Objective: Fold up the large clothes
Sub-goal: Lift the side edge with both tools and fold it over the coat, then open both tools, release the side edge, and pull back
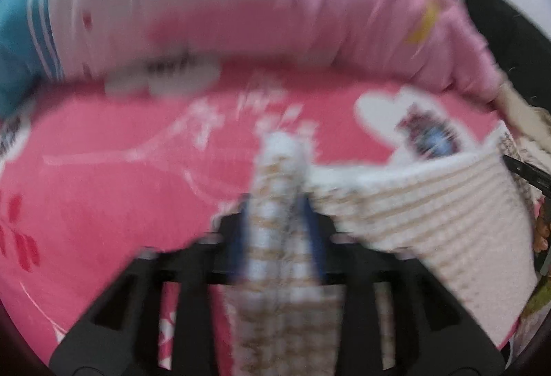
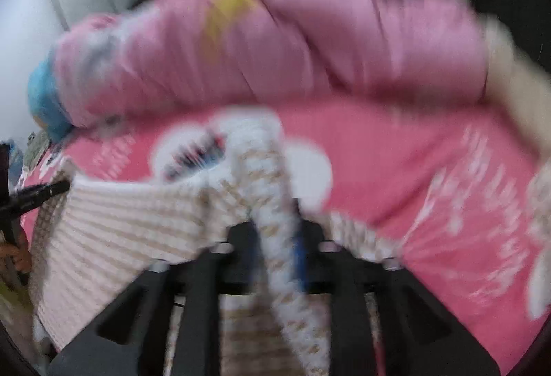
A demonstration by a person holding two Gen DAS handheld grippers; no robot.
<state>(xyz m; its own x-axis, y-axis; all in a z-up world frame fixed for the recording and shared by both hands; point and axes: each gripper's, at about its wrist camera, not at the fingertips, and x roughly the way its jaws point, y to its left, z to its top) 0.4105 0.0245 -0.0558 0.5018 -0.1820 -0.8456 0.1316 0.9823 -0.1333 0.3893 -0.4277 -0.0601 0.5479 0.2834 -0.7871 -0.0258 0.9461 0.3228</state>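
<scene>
Knitted white garment with tan stripes (image 1: 430,204), ribbed, soft; stretched between left gripper (image 1: 279,200) and right gripper (image 2: 275,217), both clamping bunched folds, above pink printed bedsheet (image 1: 103,186); blurred.

Bed, pink printed sheet (image 1: 103,197); bunched pink quilt (image 1: 213,7) lying on it.

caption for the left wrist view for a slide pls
Left gripper with a bunched white-and-beige striped knit garment between its fingers, above a pink floral bedsheet; motion-blurred.
</scene>
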